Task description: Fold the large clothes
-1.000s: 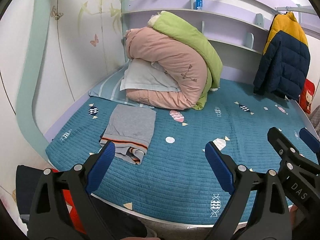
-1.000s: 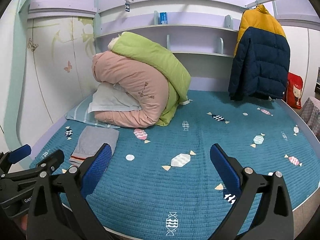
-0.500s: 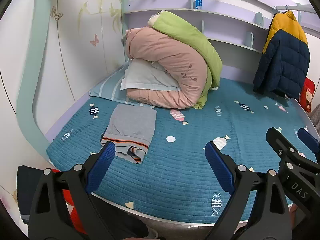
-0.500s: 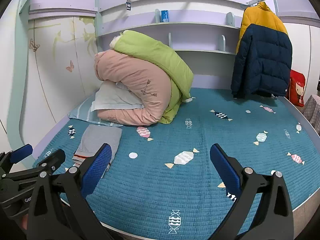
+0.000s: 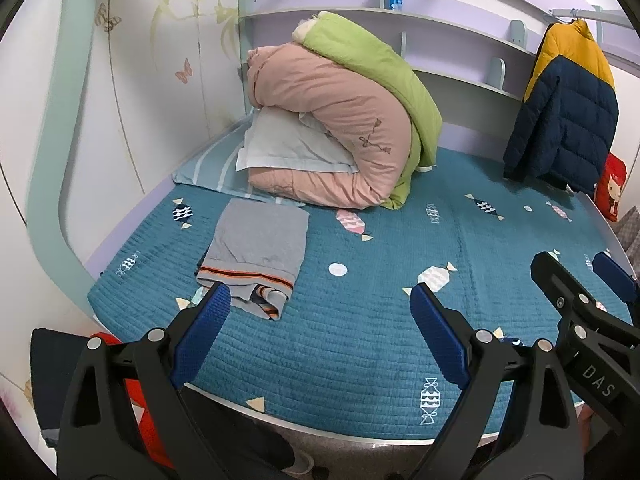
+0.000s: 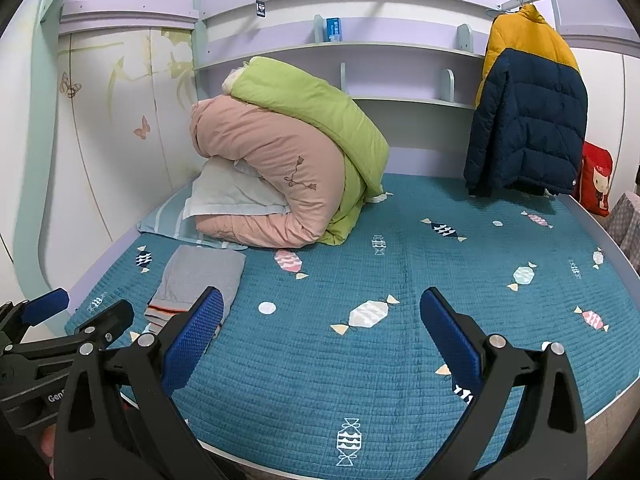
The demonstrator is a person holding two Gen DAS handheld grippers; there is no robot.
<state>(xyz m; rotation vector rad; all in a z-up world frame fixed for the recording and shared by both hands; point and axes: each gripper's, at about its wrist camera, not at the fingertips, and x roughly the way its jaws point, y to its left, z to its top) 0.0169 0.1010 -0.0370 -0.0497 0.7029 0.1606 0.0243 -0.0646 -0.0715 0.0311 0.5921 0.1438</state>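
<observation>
A folded grey garment with orange and dark stripes at its hem [image 5: 256,254] lies flat on the teal quilted bed [image 5: 400,320], near the left front; it also shows in the right wrist view [image 6: 198,280]. My left gripper [image 5: 320,320] is open and empty, held above the bed's front edge just in front of the garment. My right gripper [image 6: 320,320] is open and empty, beside it to the right, over the front middle of the bed. Each gripper shows at the edge of the other's view.
A rolled pink and green duvet [image 5: 344,128] with a pale pillow [image 5: 288,144] sits at the back left. A yellow and navy puffer jacket [image 6: 524,108] hangs at the back right. A red cushion [image 6: 596,180] is beside it. Shelves line the back wall.
Both grippers have drifted slightly back and down from the bed; the garment and bedding have not moved.
</observation>
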